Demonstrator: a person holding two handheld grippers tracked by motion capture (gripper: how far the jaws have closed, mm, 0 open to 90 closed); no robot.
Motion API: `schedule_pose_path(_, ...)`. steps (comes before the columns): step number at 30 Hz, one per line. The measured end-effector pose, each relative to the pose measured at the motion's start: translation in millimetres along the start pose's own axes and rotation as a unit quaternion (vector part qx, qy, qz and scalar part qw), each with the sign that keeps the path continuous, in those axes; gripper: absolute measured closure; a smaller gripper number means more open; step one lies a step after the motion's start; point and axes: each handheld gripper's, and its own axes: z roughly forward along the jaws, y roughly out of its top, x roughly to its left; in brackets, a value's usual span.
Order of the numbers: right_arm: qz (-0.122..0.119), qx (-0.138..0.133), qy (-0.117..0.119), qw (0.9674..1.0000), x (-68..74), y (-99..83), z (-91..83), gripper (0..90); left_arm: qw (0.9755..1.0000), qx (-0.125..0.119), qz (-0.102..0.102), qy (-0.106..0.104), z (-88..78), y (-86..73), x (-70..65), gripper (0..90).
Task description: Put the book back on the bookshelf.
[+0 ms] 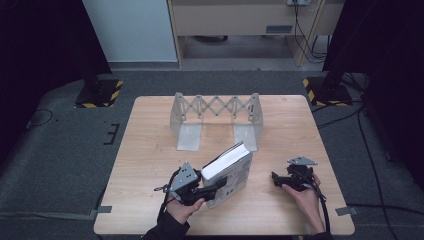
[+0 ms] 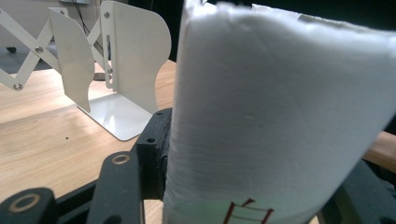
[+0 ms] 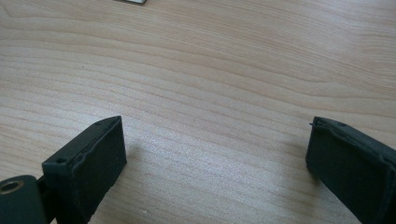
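A thick white book [image 1: 227, 165] is lifted at a tilt over the front middle of the wooden table [image 1: 150, 150], page edges facing up and left. My left gripper [image 1: 215, 187] is shut on its lower end. In the left gripper view the book [image 2: 280, 116] stands close up between the black jaws, and the left pad [image 2: 152, 149] presses against its side. My right gripper [image 1: 276, 179] rests low over the table's front right, open, pointing left toward the book. In the right gripper view its gripper [image 3: 217, 163] has bare wood between the widely spread pads.
An extendable white metal book rack [image 1: 216, 107] with scissor links stands at the back middle of the table, its two end plates [image 2: 126, 70] upright. Black stands with yellow-striped bases [image 1: 100, 92] sit on the floor beyond both far corners. Cables trail from the grippers.
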Motion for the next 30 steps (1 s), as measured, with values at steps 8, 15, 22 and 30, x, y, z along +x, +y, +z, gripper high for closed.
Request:
schedule_pose_path(8,0.001,0.000,-0.003,1.0000,0.3,-0.1,0.3,4.0,0.9999,-0.012,0.005,0.000,-0.9,9.0,-2.8,43.3)
schedule_pose_path(15,0.006,0.003,-0.003,1.0000,1.3,0.2,0.5,3.2,0.9994,-0.026,0.022,0.004,2.3,26.9,-7.9,40.0)
schedule_pose_path(22,0.008,0.003,-0.004,1.0000,1.7,0.1,0.3,3.3,0.9992,-0.023,0.030,0.009,7.7,40.3,-10.6,38.5)
schedule_pose_path(30,0.006,0.002,-0.005,1.0000,1.6,0.2,0.6,3.2,0.9994,-0.016,0.029,0.000,12.3,47.8,-8.9,34.8)
